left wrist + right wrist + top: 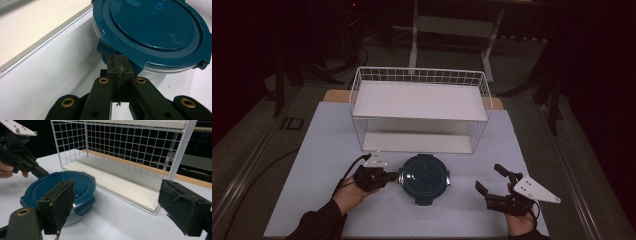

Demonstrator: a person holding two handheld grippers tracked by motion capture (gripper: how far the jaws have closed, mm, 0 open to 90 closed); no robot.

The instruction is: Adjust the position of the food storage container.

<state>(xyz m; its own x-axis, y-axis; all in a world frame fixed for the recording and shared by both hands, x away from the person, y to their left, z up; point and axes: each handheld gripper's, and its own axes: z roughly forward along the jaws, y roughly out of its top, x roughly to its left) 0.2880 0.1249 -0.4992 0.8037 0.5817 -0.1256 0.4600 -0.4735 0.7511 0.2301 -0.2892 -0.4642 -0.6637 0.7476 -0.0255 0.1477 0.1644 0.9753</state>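
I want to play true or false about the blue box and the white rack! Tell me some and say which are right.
1. The round teal container has its lid on. True.
2. The container sits on the wire rack's top shelf. False: it is on the table in front of the rack.
3. The left gripper is shut at the container's edge. True.
4. The right gripper is shut on the container. False: it is open, apart from it.
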